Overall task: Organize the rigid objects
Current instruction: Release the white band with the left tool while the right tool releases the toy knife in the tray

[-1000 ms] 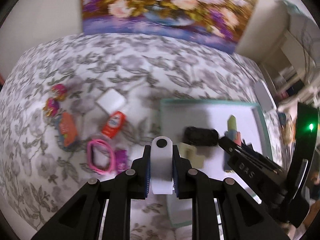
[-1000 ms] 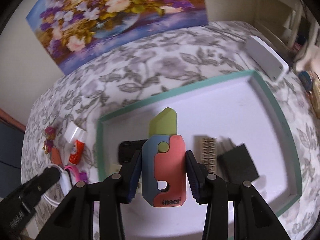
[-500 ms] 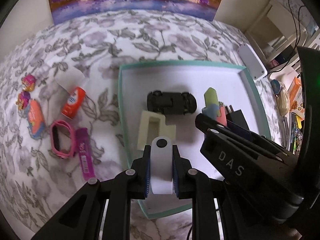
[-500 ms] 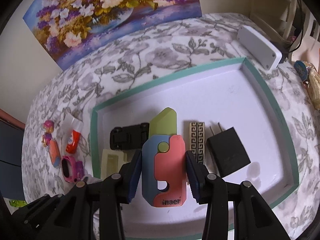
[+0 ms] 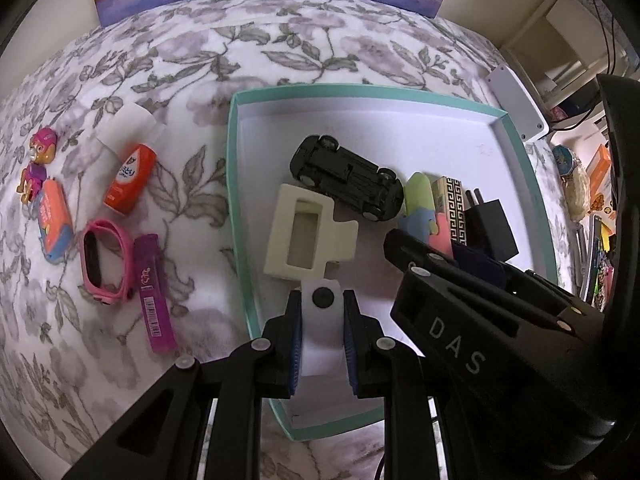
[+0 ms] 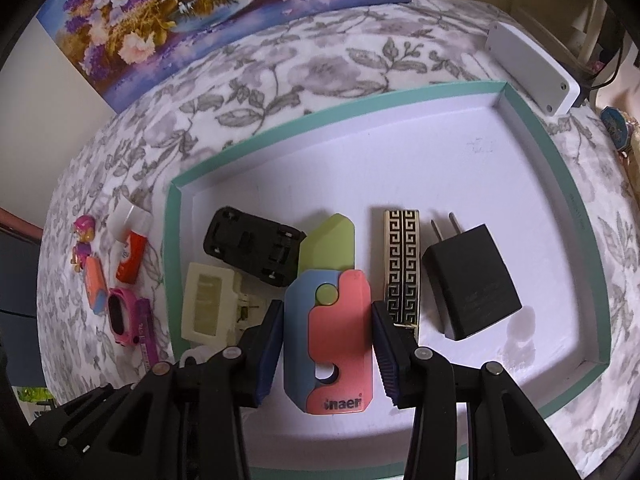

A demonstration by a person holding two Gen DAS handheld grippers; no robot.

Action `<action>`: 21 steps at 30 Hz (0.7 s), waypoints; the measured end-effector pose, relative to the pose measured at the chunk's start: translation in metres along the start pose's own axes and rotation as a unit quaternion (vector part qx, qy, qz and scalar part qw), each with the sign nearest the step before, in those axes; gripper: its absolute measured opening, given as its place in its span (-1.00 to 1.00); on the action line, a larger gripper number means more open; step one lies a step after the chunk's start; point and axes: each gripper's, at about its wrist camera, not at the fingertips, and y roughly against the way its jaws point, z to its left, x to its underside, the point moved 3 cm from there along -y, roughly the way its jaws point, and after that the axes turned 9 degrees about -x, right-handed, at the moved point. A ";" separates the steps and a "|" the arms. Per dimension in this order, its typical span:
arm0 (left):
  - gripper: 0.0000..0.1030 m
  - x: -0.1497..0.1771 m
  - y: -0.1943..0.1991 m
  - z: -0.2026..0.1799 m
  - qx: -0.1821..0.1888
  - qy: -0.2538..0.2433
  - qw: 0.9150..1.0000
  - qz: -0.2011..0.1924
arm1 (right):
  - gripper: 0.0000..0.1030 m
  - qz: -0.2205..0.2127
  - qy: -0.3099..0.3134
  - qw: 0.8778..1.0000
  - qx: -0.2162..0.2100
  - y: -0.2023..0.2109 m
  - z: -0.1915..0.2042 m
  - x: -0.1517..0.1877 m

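Rigid white plastic piece with a black round dot (image 5: 322,322) is pinched by the left gripper (image 5: 320,344) over the near left part of the teal-rimmed white tray (image 5: 236,184). The right gripper (image 6: 327,334) clamps a pink, blue and green toy knife (image 6: 328,320) above the tray, between the black toy car (image 6: 252,250) and the black-and-gold patterned bar (image 6: 402,268).

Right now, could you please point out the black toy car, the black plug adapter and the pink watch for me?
black toy car (image 5: 347,178), left wrist view, on its underside.
black plug adapter (image 6: 472,280), right wrist view, on its top face.
pink watch (image 5: 105,266), left wrist view, on its dark screen.
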 end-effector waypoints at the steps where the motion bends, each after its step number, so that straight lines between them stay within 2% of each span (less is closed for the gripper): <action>1: -0.62 0.000 0.000 0.000 0.000 0.000 1.000 0.000 | -0.10 0.002 -0.001 1.000 0.001 -0.001 -0.001 0.000; 5: -0.59 0.000 -0.002 -0.002 0.001 0.001 1.000 0.003 | -0.10 0.004 -0.007 1.000 -0.003 -0.002 -0.001 0.001; 9: -0.26 -0.001 0.001 0.001 0.005 0.004 1.000 0.001 | -0.10 -0.007 -0.010 1.000 -0.009 0.003 0.001 -0.002; 17: -0.20 -0.006 0.021 0.011 0.014 0.017 1.000 -0.022 | -0.10 -0.043 -0.013 0.999 -0.019 0.021 0.004 -0.008; 19: -0.02 -0.008 0.024 0.016 0.013 0.026 0.999 -0.027 | -0.10 -0.050 -0.014 0.998 -0.020 0.025 0.004 -0.009; 21: -0.01 -0.009 0.028 0.022 0.008 0.033 0.999 -0.034 | -0.10 -0.056 -0.017 0.998 -0.023 0.028 0.004 -0.010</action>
